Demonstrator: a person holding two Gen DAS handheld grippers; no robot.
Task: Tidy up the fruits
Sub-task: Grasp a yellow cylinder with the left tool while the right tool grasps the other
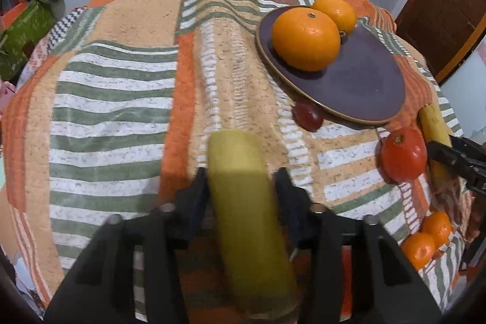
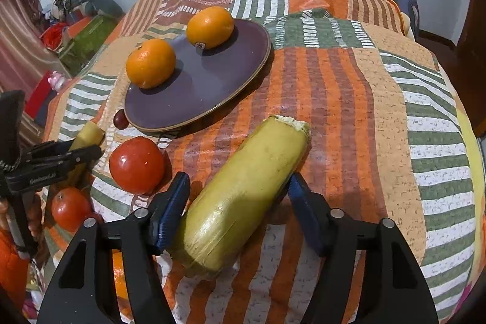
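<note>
The left gripper [image 1: 241,190] pinches one banana piece [image 1: 249,217] lengthwise between its fingers; the right gripper [image 2: 238,202] straddles another [image 2: 243,196], lying skewed, left pad touching. The plate [image 2: 218,81] lies ahead, nearer the right's left.

The left gripper [image 1: 241,190] is pointed steeply downward, and its jaws are seen closed in on either side of a yellow-green fruit [image 1: 246,217], the dark pads lying against its flanks. The right gripper [image 2: 238,202] is likewise angled down, its blue-padded jaws set astride a second yellow-green fruit [image 2: 243,190]: the left pad is pressed against it, while at the right pad contact cannot be told. In the right wrist view the left gripper is also seen from the side at the left edge, clamped around its fruit.
</note>
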